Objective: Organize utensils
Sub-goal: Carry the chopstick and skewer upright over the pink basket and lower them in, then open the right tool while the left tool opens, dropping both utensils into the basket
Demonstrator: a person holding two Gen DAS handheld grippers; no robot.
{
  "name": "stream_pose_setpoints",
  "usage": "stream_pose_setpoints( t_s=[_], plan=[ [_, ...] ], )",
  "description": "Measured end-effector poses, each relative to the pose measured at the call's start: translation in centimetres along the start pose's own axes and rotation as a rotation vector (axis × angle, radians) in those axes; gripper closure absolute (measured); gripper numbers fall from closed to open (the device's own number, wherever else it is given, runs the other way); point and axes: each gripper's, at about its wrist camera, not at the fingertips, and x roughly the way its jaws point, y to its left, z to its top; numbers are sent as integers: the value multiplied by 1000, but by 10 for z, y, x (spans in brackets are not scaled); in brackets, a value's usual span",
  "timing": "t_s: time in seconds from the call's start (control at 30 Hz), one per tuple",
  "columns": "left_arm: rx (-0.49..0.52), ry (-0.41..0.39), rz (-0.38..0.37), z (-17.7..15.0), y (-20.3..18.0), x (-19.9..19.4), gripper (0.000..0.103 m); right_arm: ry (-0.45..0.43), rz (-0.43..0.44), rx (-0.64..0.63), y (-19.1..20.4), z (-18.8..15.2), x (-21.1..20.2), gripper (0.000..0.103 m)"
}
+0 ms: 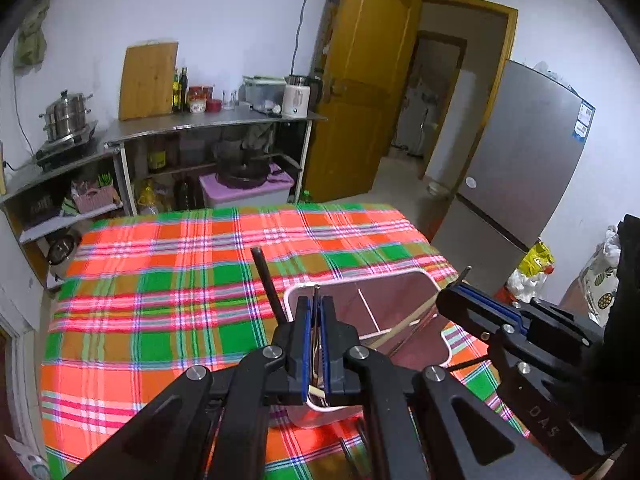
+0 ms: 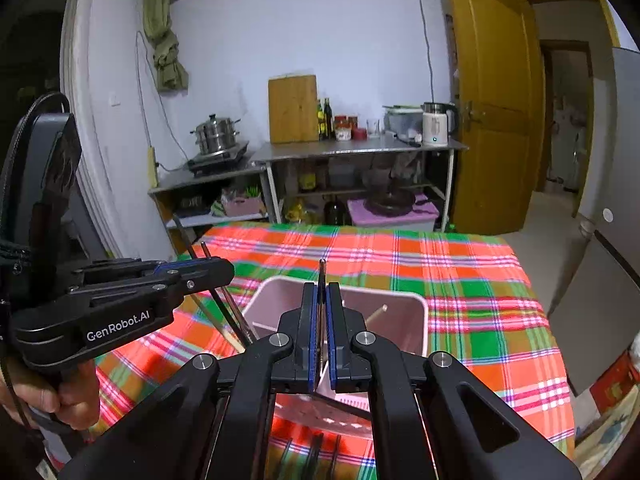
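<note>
**Both grippers hold chopsticks over the pink holder**

A table under a bright plaid cloth (image 1: 160,288) fills the foreground of both wrist views. On it stands a pink utensil holder (image 2: 404,308), a box with a thin white divider inside. One pale wooden chopstick (image 2: 376,314) already leans in it, its tip up against the far right part.

The left gripper (image 1: 316,312) is clenched on a few chopsticks (image 1: 269,280). From the right wrist view they show as dark and pale sticks crossing its closed fingers (image 2: 200,272), with their lower ends slanting down towards the near left corner of the holder. Whether those ends touch the holder's rim is hard to tell, since the right gripper's frame covers that spot. A hand (image 2: 60,396) wraps the left gripper's grip at the lower left.

The right gripper (image 2: 322,304) is also clamped tight, on a thin dark chopstick (image 2: 322,272) that sticks up between its blue pads (image 2: 311,320). It sits just above the holder's near side.

Behind the table are steel shelves (image 1: 216,128) with a steamer pot (image 1: 66,114), a cutting board (image 1: 148,80), bottles and a kettle (image 2: 436,124). A yellow wooden door (image 1: 368,92) stands open, and a grey fridge (image 1: 520,152) is to the right.
</note>
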Motion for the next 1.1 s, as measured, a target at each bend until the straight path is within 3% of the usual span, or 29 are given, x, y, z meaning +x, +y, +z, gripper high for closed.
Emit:
stream_pose_setpoints(
  t_s=[0.43,1.1],
  plan=[
    [5,32,0,-15,2,13,99,39,-2,-38,8,-14,11,99],
    [26,-54,-8,-15,-8,-39,97,-6,-12,-39,4,-7,-23,93]
  ],
)
